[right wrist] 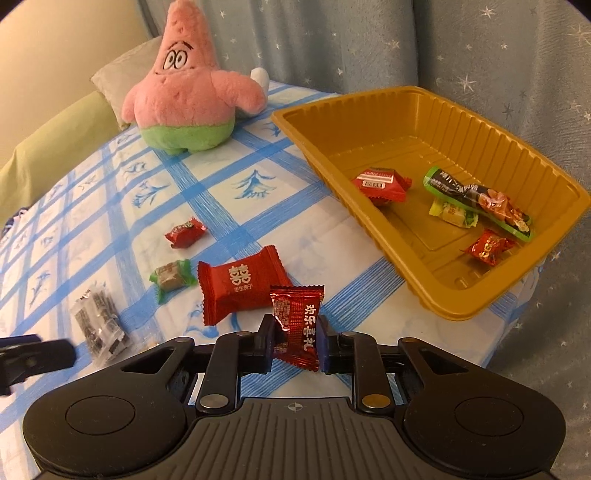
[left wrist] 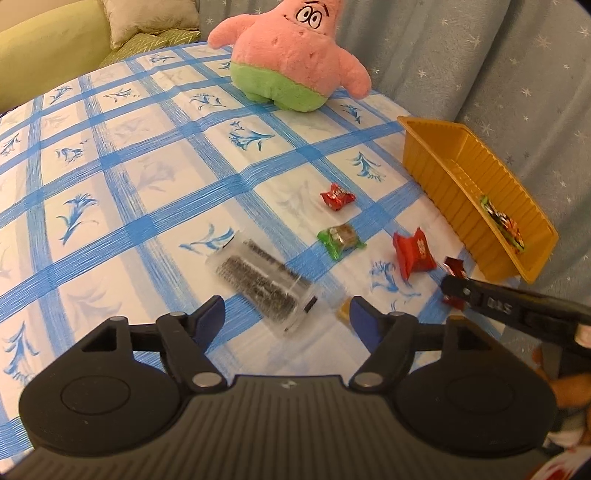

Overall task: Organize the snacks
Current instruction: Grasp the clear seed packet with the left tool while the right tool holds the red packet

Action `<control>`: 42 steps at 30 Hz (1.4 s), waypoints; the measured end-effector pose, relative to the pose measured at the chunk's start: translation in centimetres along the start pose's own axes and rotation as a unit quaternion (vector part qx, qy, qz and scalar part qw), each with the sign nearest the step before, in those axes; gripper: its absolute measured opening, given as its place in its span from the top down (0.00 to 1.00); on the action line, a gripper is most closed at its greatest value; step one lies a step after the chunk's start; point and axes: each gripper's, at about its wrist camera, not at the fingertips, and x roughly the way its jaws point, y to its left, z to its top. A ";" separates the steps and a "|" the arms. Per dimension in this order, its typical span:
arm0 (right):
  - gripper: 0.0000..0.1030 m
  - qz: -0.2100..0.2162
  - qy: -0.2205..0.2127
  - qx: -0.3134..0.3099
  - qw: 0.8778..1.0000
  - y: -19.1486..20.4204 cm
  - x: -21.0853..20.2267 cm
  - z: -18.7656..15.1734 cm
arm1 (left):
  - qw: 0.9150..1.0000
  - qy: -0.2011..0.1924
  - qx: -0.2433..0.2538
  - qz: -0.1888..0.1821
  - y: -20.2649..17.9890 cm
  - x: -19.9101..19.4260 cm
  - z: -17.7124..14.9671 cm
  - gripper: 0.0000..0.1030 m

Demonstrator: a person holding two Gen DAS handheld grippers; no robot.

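R gripper [right wrist: 295, 334] pinching dark red sachet [right wrist: 297, 325] between pads, upright, long axis standing up out of jaws, clear of cloth. Gold tray [right wrist: 369, 206] ahead and to R of jaws, near; R hand nearer it, so likely next: carry fwd-right, drop in. L gripper [left wrist: 287, 314] spread wide, nothing gripped; clear packet of dark sticks [left wrist: 264, 282] just ahead between tips, long axis slanting across gap, probably L's pick.

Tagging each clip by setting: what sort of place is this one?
Probably a home living room: a pink and green plush star toy sits on a blue-checked floral tablecloth, with a yellow-green sofa and beige cushion behind.
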 end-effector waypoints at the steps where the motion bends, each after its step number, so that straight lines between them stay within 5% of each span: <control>1: 0.77 0.004 -0.001 0.003 1.000 -0.1 -0.2 0.1 | 1.000 0.000 -0.004 0.003 -0.1 0.3 0.2 0.26; 13: 0.77 0.034 -0.001 0.006 0.999 -0.4 -1.4 0.2 | 0.997 0.010 0.014 0.072 -0.4 5.2 1.6 0.26; 22: 0.77 0.044 0.007 0.009 0.999 -0.8 -1.8 0.0 | 0.998 0.026 0.027 0.059 1.9 4.3 0.7 0.41; 34: 0.77 0.046 0.012 0.016 0.999 -1.3 -2.0 -0.3 | 0.991 0.018 0.120 0.047 0.5 5.4 1.8 0.43; 37: 0.77 0.044 0.012 0.019 0.999 -1.5 -2.2 -0.3 | 0.991 0.020 0.128 0.045 0.3 5.6 1.9 0.59; 42: 0.77 0.044 0.010 0.021 0.999 -1.6 -2.5 -0.4 | 0.991 0.024 0.125 0.040 0.2 5.7 1.9 0.67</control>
